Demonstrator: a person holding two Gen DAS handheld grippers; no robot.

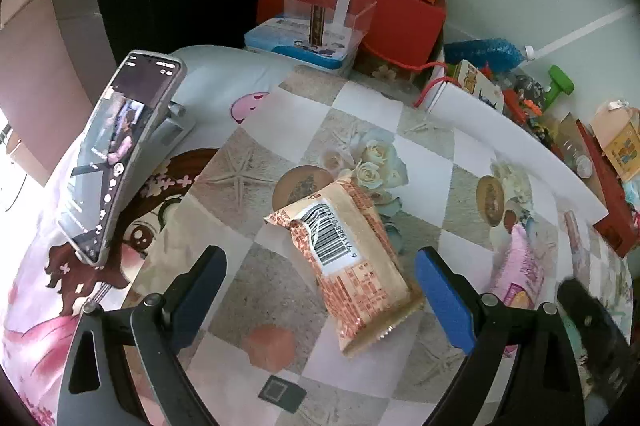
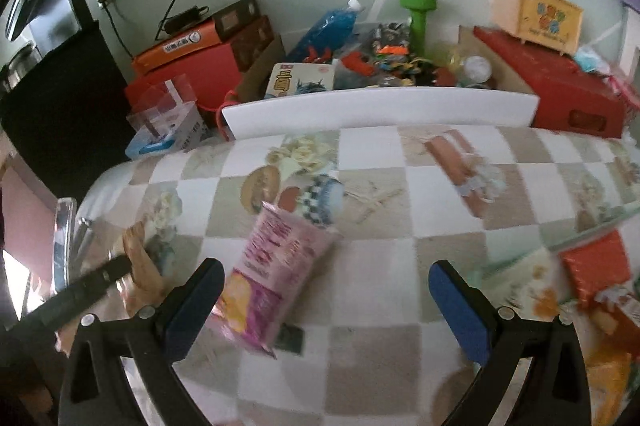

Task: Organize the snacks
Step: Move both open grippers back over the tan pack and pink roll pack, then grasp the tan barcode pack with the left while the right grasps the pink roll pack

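Hovering, left claw [image 1: 320, 290]: its blue pads are standing wide apart, hanging just over the orange snack pack without touching it.
Orange pack [image 1: 352, 266]: it is lying barcode-up on the checkered cloth [image 1: 432, 162], slanting between the two left fingers, one end crumpled.
Right claw [image 2: 326, 296]: its fingers are spread apart too, gripping nothing; this view is blurring somewhat.
Pink pack [image 2: 272, 266]: it is lying flat on the cloth, just beside the right claw's left finger, which is partly covering its lower edge. In the left view it is showing beyond the right-hand finger [image 1: 520, 266].
Red packs [image 2: 600, 266]: more snacks are sitting at the cloth's right edge, well apart from the pink one.
Phone [image 1: 120, 154]: it is leaning tilted on a stand to the left, screen lit.
White box [image 2: 380, 106]: it is sitting at the far edge of the cloth, holding toys, a blue bottle [image 2: 328, 26] and a green dumbbell [image 2: 418, 14].
Red case [image 1: 360, 2]: it is standing far back by the wall, a clear box [image 1: 328, 18] in front.
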